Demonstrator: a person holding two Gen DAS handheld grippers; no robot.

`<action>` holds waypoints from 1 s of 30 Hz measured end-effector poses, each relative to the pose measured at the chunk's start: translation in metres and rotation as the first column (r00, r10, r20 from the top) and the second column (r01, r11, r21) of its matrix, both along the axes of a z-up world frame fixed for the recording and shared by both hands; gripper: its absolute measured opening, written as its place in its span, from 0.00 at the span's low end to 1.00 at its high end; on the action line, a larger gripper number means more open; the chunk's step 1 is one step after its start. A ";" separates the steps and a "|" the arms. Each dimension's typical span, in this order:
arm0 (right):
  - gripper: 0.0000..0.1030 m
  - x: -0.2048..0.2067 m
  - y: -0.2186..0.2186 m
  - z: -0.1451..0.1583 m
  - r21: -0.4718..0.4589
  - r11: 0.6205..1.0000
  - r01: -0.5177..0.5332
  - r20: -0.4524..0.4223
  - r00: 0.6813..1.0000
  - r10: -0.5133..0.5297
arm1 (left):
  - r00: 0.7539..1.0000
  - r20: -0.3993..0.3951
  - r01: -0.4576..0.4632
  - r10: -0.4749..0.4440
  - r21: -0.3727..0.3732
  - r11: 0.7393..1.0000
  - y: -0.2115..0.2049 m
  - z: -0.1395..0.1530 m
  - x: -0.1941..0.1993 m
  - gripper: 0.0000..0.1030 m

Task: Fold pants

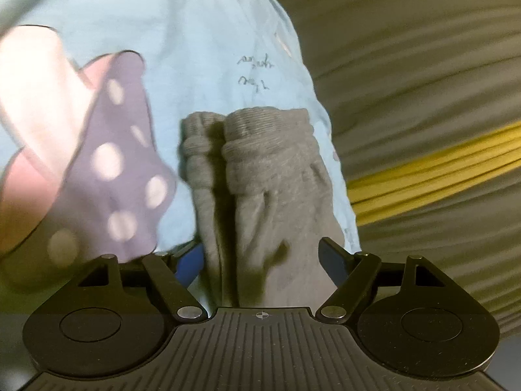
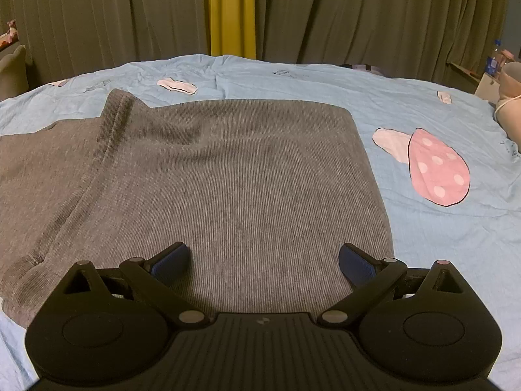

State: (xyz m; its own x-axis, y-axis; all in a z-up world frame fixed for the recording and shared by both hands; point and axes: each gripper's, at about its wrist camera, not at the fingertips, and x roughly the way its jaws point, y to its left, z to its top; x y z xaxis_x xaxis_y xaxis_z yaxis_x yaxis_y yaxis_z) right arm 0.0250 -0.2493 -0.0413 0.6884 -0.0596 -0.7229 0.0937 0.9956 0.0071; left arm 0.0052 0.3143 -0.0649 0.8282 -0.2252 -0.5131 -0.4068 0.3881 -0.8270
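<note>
Left gripper (image 1: 263, 260): jaws spread wide, one blue pad on each side of a bunched leg of the pants (image 1: 260, 179). The left pad touches or sits just behind the cloth edge; the right pad stands just beside the cloth. Whether the cloth is actually pinched cannot be told.
Pants, left wrist view: grey ribbed fabric, gathered into vertical folds, two ribbed cuffs side by side at the far end. The fabric runs from between the jaws away from the camera. The view is motion-blurred.
Right gripper (image 2: 263, 260): jaws spread wide, nothing between the pads; it hovers low over the pants (image 2: 228, 179), near their front edge.
Pants, right wrist view: lying flat on the sheet (image 2: 439, 244), one smooth panel in the centre, a seamed fold rising at the left, a ribbed cuff at the lower left.
Sheet: light blue, wrinkled, printed with a pink dotted patch (image 2: 436, 171) to the right of the pants.
Background: grey curtain (image 2: 358, 9) with a yellow strip (image 2: 231, 9) behind the bed.
</note>
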 end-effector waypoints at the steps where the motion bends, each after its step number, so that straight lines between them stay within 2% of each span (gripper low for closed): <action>1: 0.96 0.000 0.000 0.000 0.000 1.000 0.000 0.000 1.000 0.000 | 1.000 -0.009 -0.011 0.011 -0.006 1.000 0.001 0.000 0.005 0.78; 3: 0.96 0.000 0.000 0.000 0.000 1.000 -0.001 0.000 1.000 0.001 | 1.000 0.011 -0.020 0.020 0.016 1.000 0.000 0.005 0.012 0.68; 5: 0.96 0.000 0.000 0.000 0.001 1.000 0.000 0.000 1.000 0.000 | 1.000 -0.005 -0.010 0.010 0.101 0.995 -0.006 0.012 0.017 0.28; 6: 0.96 0.000 0.000 0.001 0.001 1.000 0.001 0.000 1.000 -0.001 | 1.000 0.001 0.001 -0.001 0.149 0.989 -0.009 0.016 0.017 0.23; 9: 0.96 0.000 0.000 0.000 0.001 1.000 0.001 0.001 1.000 -0.001 | 1.000 0.026 0.009 -0.014 0.172 0.985 -0.011 0.018 0.014 0.23; 10: 0.96 0.000 0.000 0.000 0.000 1.000 0.001 0.001 1.000 -0.001 | 1.000 0.021 0.009 -0.013 0.167 0.986 -0.011 0.017 0.014 0.29; 11: 0.96 0.000 0.000 0.000 -0.001 1.000 0.001 0.001 1.000 -0.001 | 1.000 0.003 0.007 -0.008 0.153 0.988 -0.010 0.014 0.017 0.45; 13: 0.96 0.000 -0.001 0.000 0.000 1.000 0.000 0.000 1.000 0.000 | 1.000 -0.023 0.006 -0.003 0.123 0.992 -0.010 0.011 0.022 0.52; 15: 0.96 0.000 -0.002 0.002 0.009 1.000 0.005 -0.002 1.000 -0.005 | 0.999 -0.035 -0.002 0.007 0.153 0.988 -0.015 0.017 0.029 0.38; 16: 0.96 -0.001 -0.004 0.005 0.018 1.000 0.012 -0.001 1.000 -0.012 | 0.999 -0.037 0.006 0.001 0.196 0.980 -0.019 0.025 0.031 0.21; 17: 0.96 -0.002 -0.006 0.007 0.031 0.999 0.021 0.005 1.000 -0.021 | 1.000 -0.021 0.019 -0.014 0.242 0.970 -0.025 0.034 0.031 0.19; 19: 0.96 -0.007 -0.015 0.015 0.064 0.996 0.061 0.034 0.997 -0.063 | 0.998 0.030 0.041 -0.057 0.384 0.922 -0.044 0.063 0.029 0.17; 21: 0.96 -0.012 -0.028 0.022 0.113 0.988 0.109 0.072 0.990 -0.118 | 0.990 0.061 0.074 -0.129 0.557 0.828 -0.077 0.097 0.028 0.16; 22: 0.96 -0.014 -0.036 0.025 0.139 0.980 0.139 0.087 0.985 -0.152 | 0.980 0.087 0.087 -0.178 0.618 0.782 -0.097 0.114 0.026 0.16; 24: 0.96 -0.018 -0.050 0.030 0.188 0.964 0.185 0.109 0.972 -0.208 | 0.949 0.142 0.108 -0.280 0.691 0.715 -0.137 0.144 0.020 0.16; 27: 0.96 -0.025 -0.067 0.035 0.238 0.943 0.234 0.140 0.952 -0.271 | 0.859 0.196 0.148 -0.473 0.789 0.596 -0.210 0.180 0.008 0.17; 30: 0.96 -0.033 -0.080 0.041 0.280 0.925 0.256 0.174 0.934 -0.311 | 0.738 0.195 0.208 -0.645 0.845 0.493 -0.288 0.191 -0.002 0.17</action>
State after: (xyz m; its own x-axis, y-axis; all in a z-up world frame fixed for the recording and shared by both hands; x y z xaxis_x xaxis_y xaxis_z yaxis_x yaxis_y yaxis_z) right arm -0.0083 -0.3292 -0.0008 0.8070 -0.1126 -0.5797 0.3410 0.8903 0.3017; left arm 0.0037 0.0267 0.1263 0.8940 -0.3463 -0.2844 0.3107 0.9364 -0.1634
